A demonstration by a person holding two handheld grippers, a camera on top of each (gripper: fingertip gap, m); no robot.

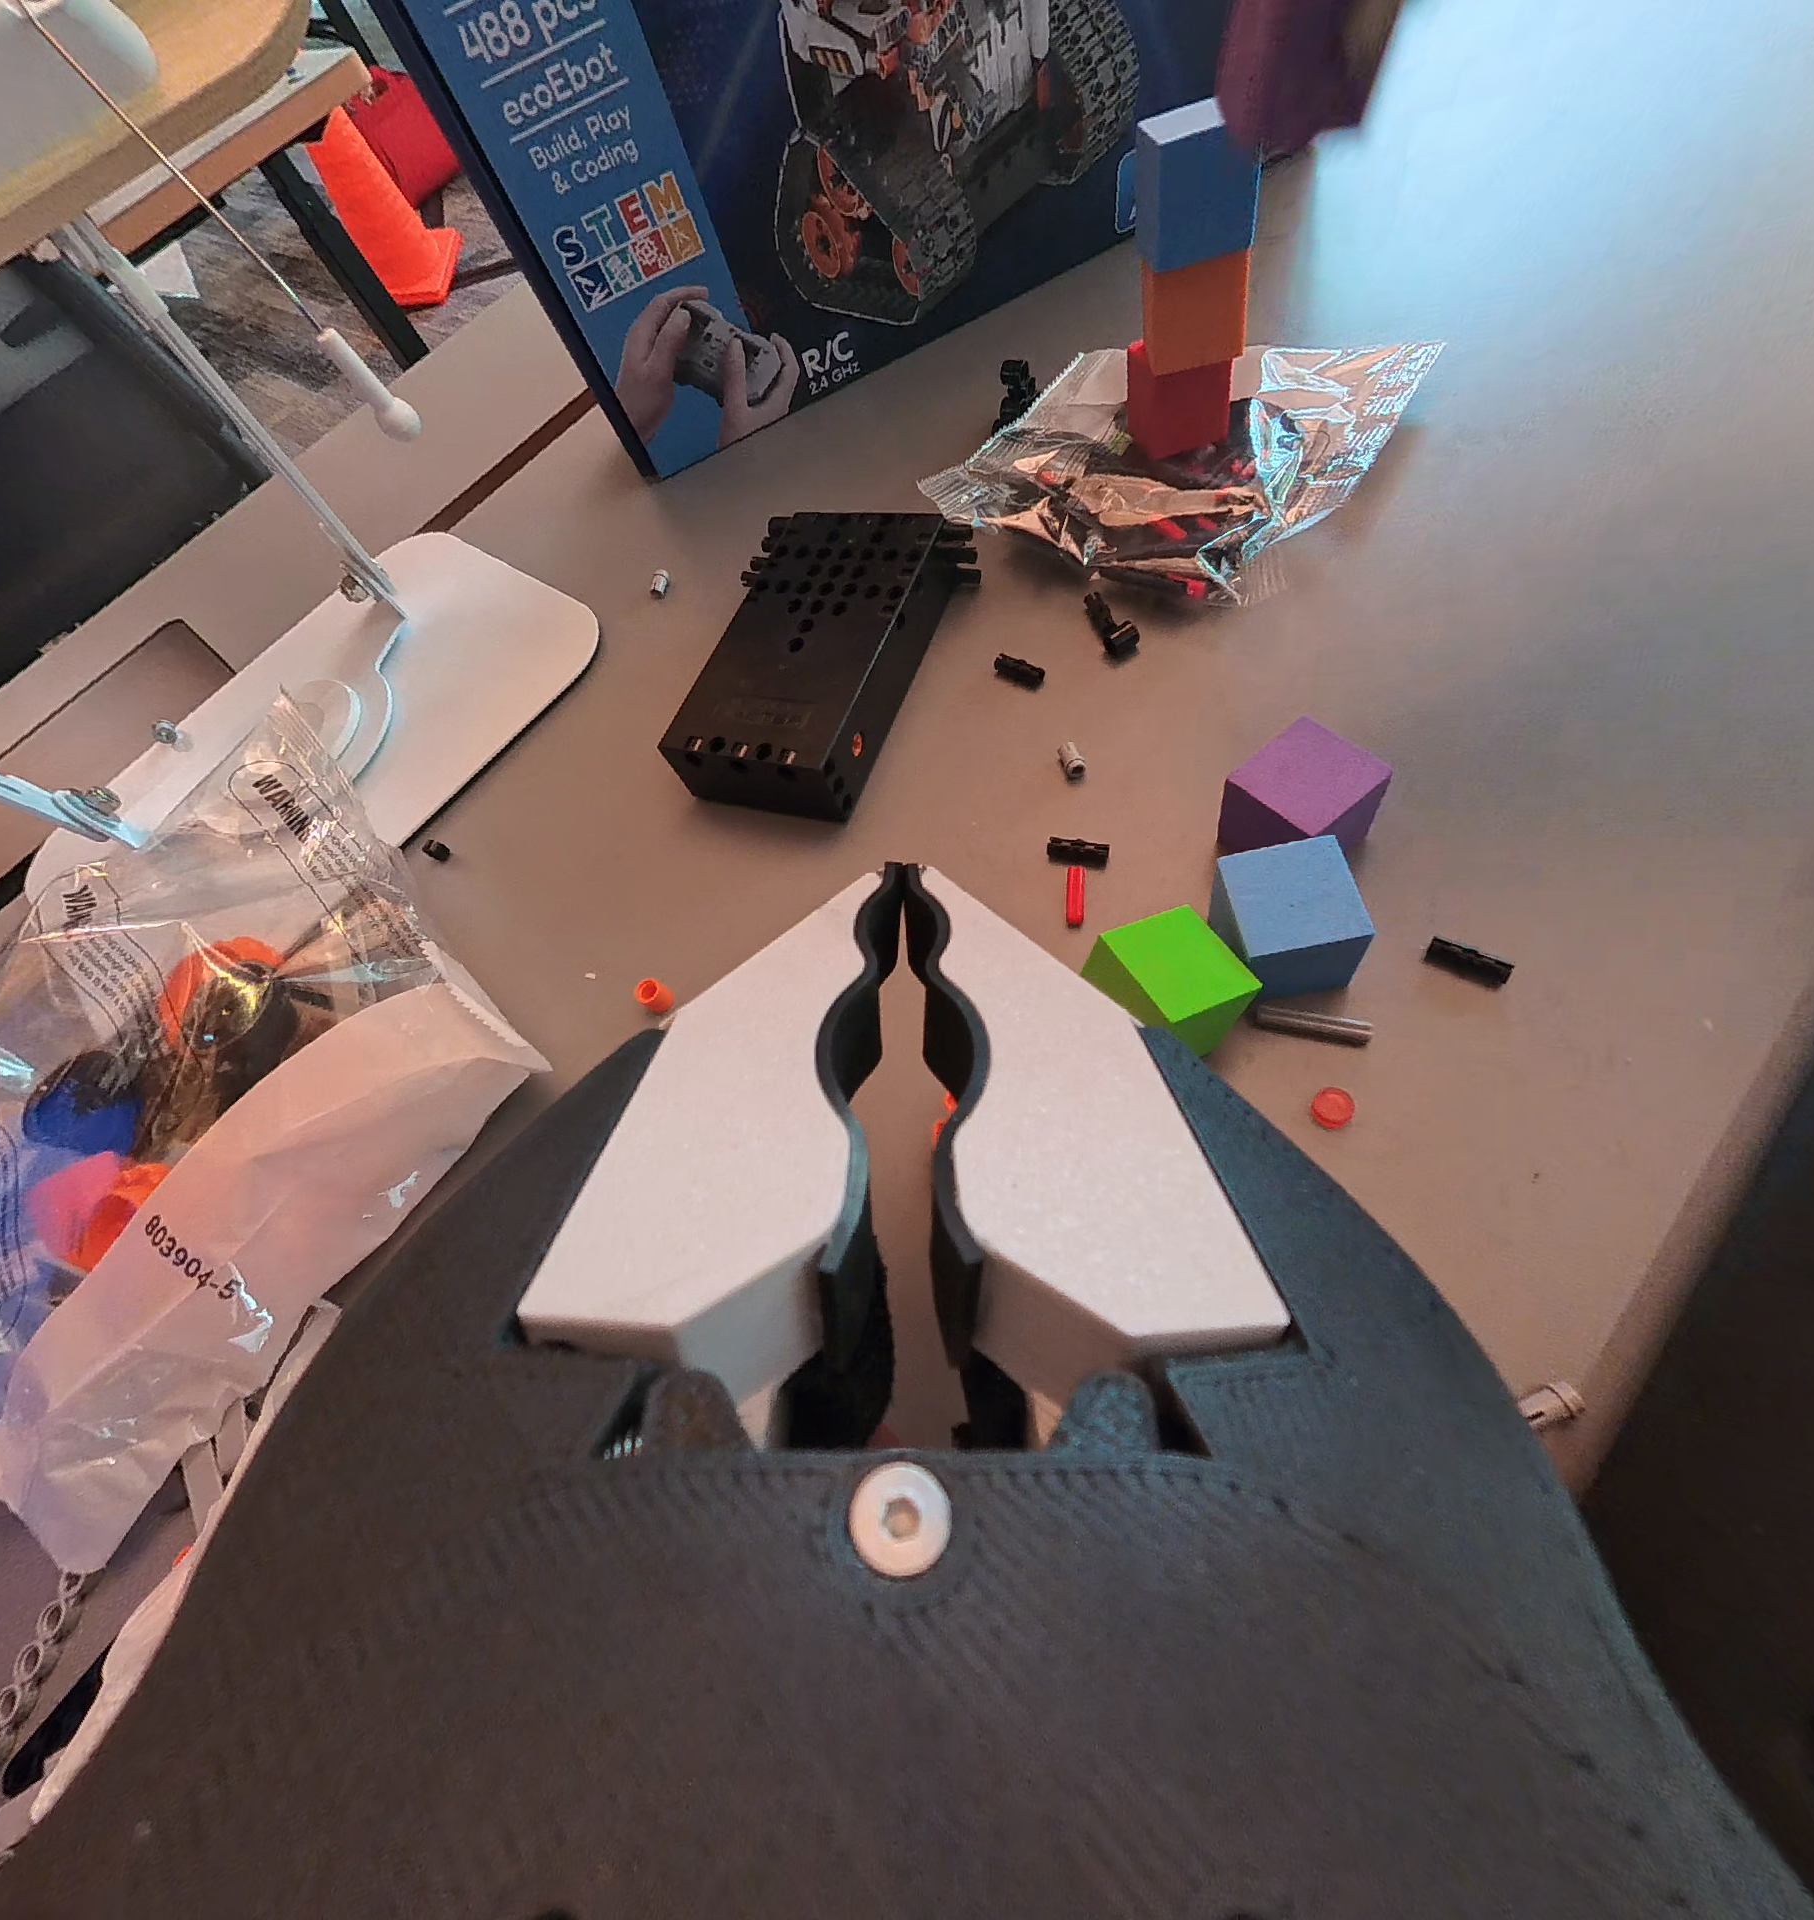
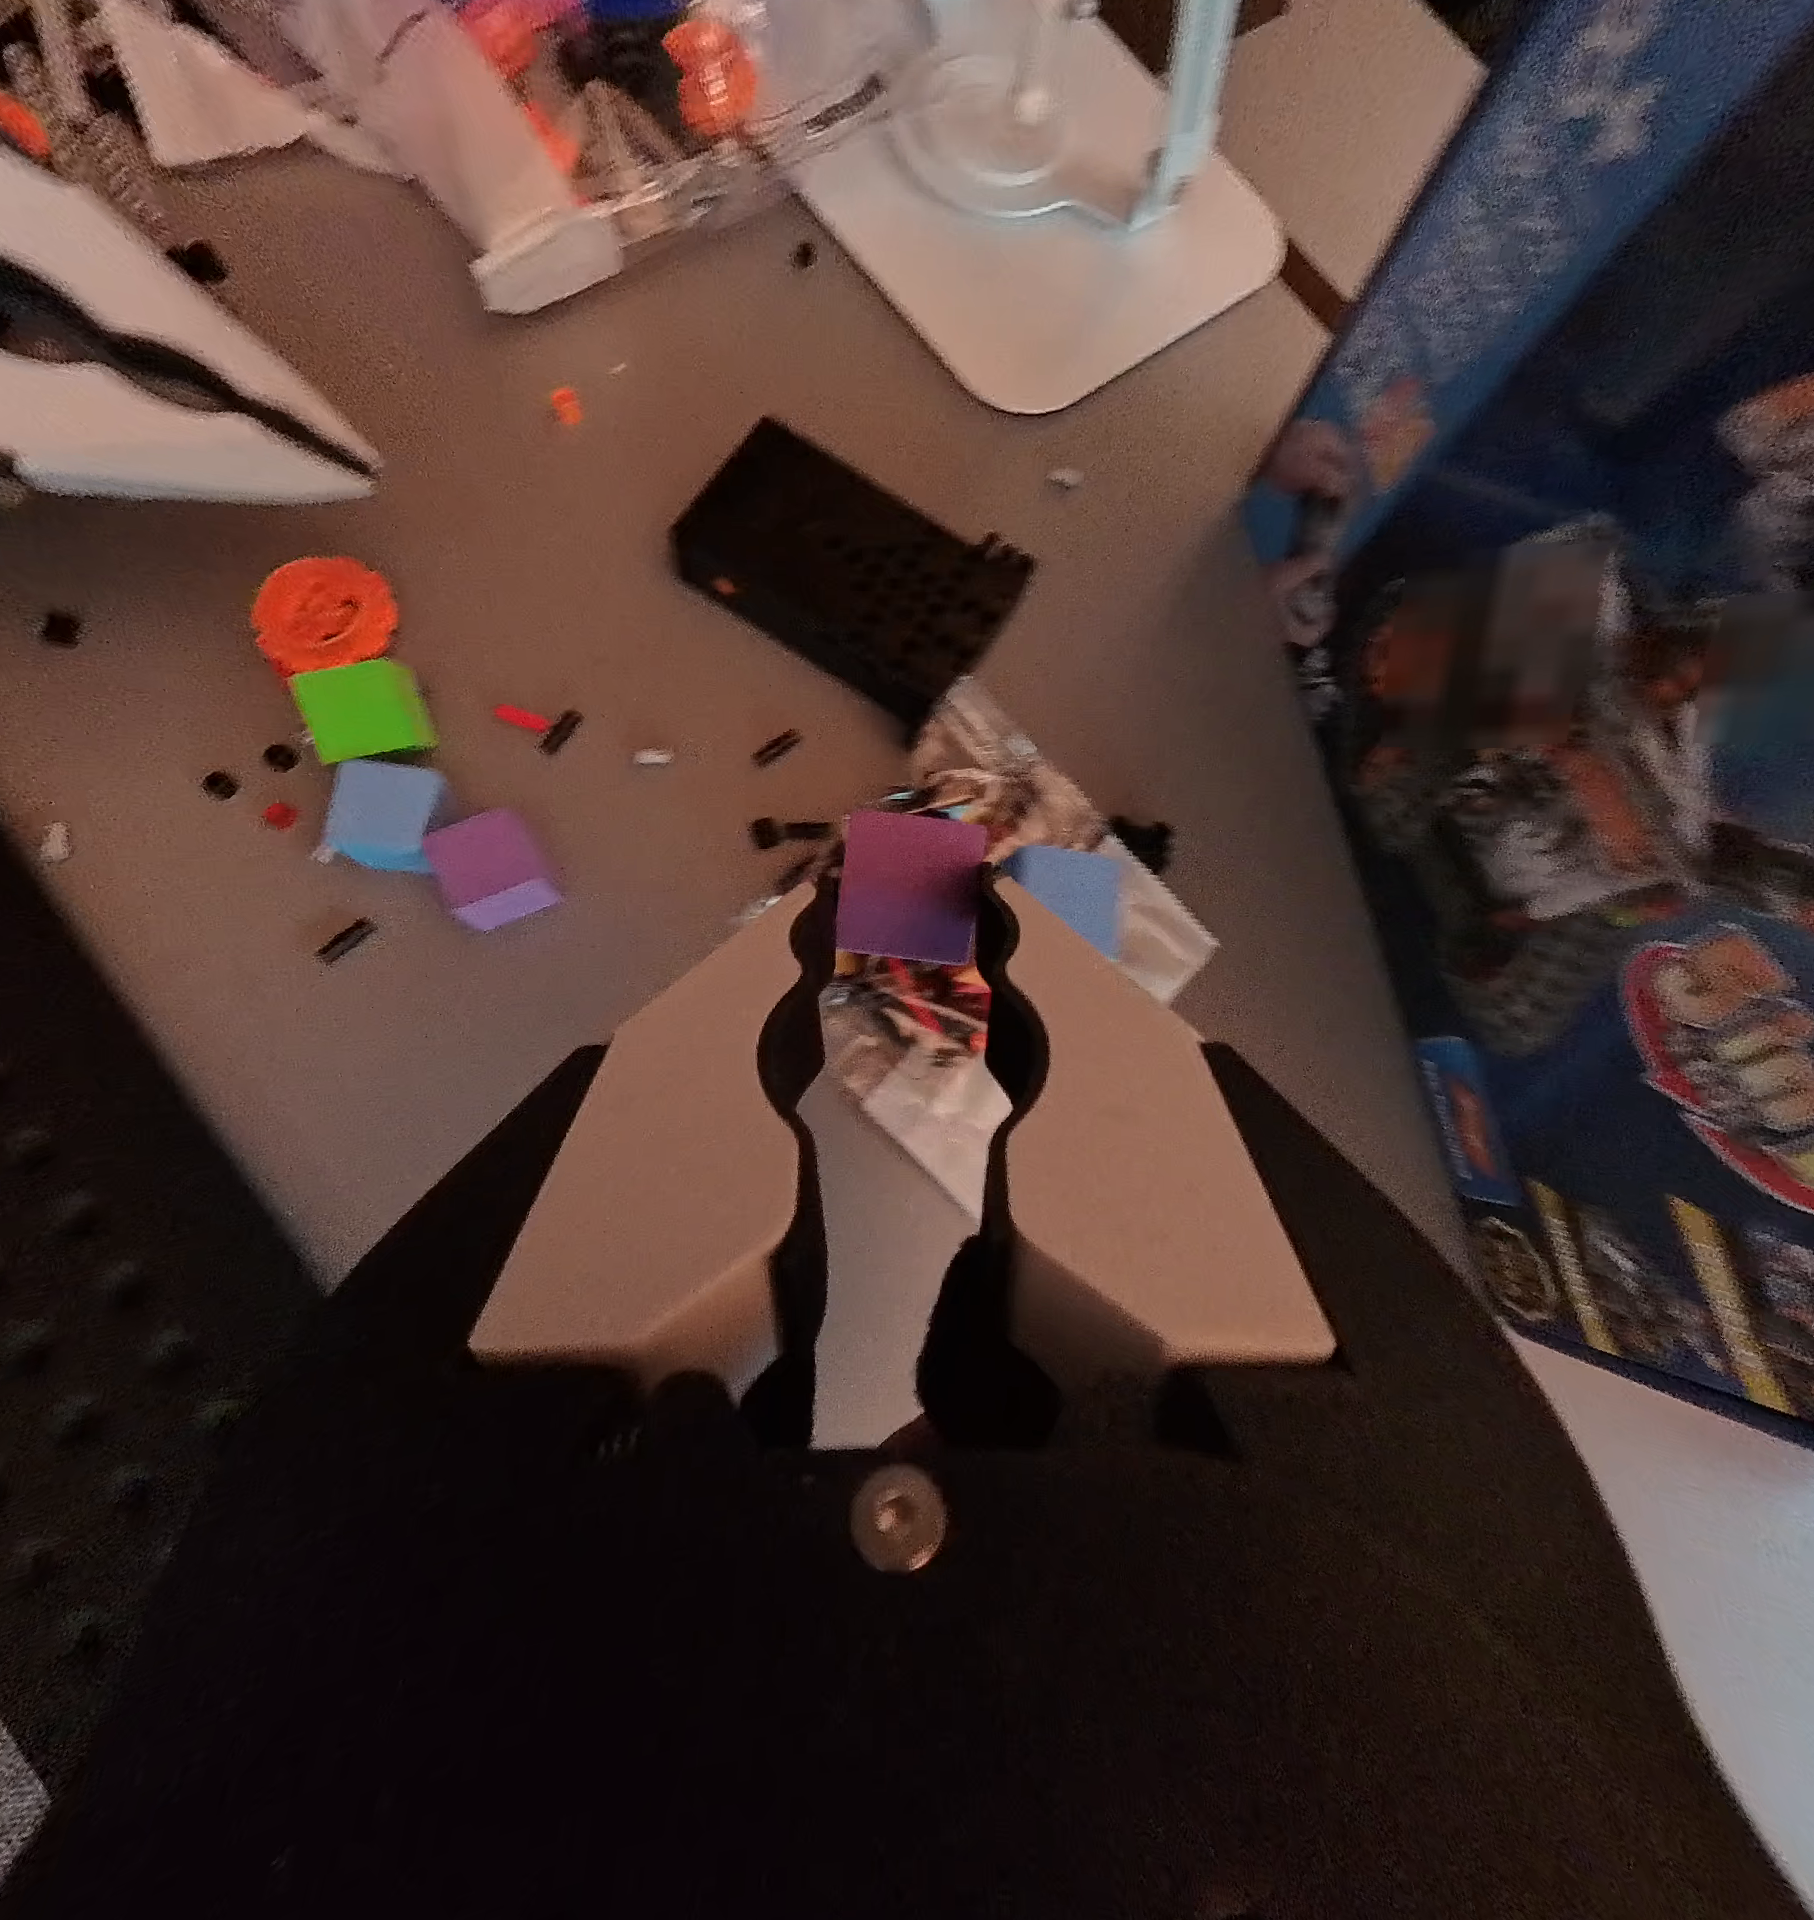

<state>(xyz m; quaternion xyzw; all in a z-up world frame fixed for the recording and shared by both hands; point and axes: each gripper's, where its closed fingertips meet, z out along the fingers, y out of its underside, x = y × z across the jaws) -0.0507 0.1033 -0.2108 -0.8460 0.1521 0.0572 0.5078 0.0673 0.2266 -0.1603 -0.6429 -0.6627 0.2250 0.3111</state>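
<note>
**Purple cube held above the three-cube stack**

My right hand-held gripper (image 2: 908, 894) is clenched on a purple cube (image 2: 911, 883), pinched at the very tips of the fingers. Looking down along them, I see the blue cube (image 2: 1074, 891) that tops the stack just beside and to the right of my cube, lower than it. So the stack lies slightly right of my grip, not straight under it.

From my left side the stack stands well ahead and to the right: blue cube over orange cube (image 1: 1194, 310) over red cube (image 1: 1178, 400), rising from a crinkled clear bag (image 1: 1298, 457) on the table (image 1: 1609, 644). It leans a little.

My left hand-held gripper (image 1: 903, 878) has its tips pressed together on nothing, low over the table, nearest a green cube (image 1: 1173, 971). My right is far nearer the stack.
</note>
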